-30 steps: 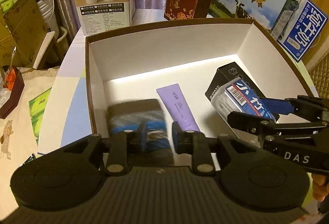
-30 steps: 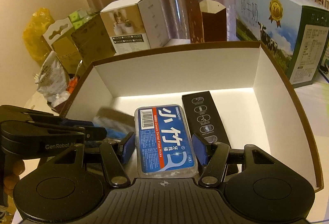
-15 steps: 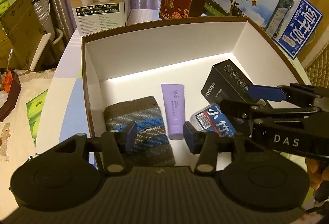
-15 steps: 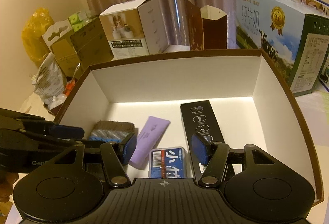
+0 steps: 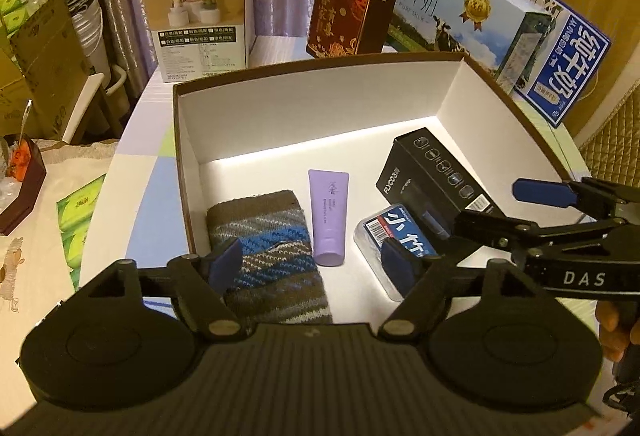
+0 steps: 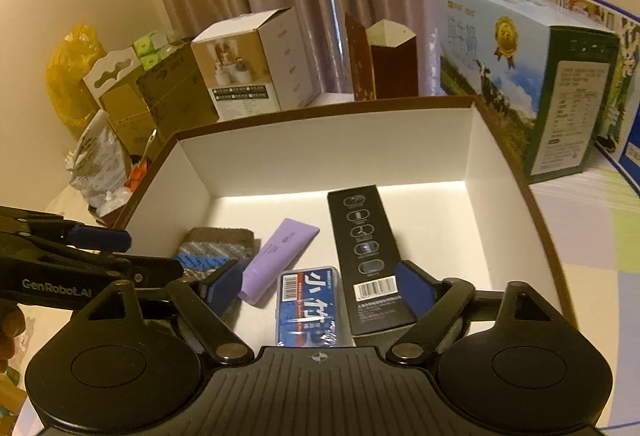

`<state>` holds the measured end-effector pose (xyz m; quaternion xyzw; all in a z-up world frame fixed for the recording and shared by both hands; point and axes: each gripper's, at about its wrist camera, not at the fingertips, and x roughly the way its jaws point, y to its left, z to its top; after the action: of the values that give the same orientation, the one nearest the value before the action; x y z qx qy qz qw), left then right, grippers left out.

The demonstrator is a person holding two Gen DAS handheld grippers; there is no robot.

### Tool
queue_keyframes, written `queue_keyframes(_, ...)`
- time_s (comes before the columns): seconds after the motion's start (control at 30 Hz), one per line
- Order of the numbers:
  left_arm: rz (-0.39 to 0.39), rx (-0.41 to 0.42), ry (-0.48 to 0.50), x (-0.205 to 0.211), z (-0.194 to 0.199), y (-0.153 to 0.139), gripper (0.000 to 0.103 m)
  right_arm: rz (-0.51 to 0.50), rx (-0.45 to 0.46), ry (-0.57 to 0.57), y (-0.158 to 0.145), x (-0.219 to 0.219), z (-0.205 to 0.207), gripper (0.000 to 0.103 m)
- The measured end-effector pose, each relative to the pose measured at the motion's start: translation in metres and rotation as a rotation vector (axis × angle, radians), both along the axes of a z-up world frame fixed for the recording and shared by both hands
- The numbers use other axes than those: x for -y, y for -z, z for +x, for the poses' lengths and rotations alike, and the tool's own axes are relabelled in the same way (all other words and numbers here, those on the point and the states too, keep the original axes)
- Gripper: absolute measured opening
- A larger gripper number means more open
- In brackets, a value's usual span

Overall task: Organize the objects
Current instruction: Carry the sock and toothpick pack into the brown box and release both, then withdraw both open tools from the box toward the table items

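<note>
Seemingly close to done, the sorting job is playing out over a large open cardboard box with brown outside walls and a white interior (image 5: 320, 116), which is sitting on a pale patchwork-patterned tabletop (image 5: 132, 172). Four items are lying flat on its floor: a folded brown, grey and blue knitted cloth (image 5: 264, 240) against the left wall, a lilac plastic tube (image 5: 329, 212) just beside it, a clear plastic case of dental floss picks with a blue and red label (image 6: 308, 300) in the middle near the front, and a long black cardboard carton printed with small icons (image 6: 364, 248) touching or nearly touching that case on its right. The person's left gripper (image 5: 312, 262) is hovering above the cloth and tube with its blue-padded fingers spread wide and nothing between them; the right gripper (image 6: 320, 286) is hanging over the floss case and the black carton, likewise wide apart and empty. Each tool is showing at the edge of the other's camera. Beyond the box, a white product carton picturing small humidifiers (image 5: 200, 16), a dark red gift box with gold lettering (image 5: 344, 20) and two large blue milk cartons are standing upright near the curtains; whether any of these is meant to be packed cannot be told. Judging by the empty claws and the settled contents, little or nothing is remaining to place.
</note>
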<state>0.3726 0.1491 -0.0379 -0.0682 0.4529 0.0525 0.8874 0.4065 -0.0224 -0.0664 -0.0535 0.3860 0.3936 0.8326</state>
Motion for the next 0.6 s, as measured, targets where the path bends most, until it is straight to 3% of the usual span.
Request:
queue_keyframes(0.23,0.01,0.041,-0.019,0.01,-0.017,-0.015,0.091,0.014,0.027,0.028,-0.013,0.018,-0.012,0.1)
queue_keyframes(0.33,0.022,0.069,-0.036,0.015,-0.027,-0.022,0.099,0.023,0.043,0.046,-0.018,0.027,-0.019,0.101)
queue_keyframes(0.6,0.03,0.127,-0.073,0.028,-0.057,-0.038,0.102,0.036,0.053,0.071,-0.031,0.05,-0.036,0.101)
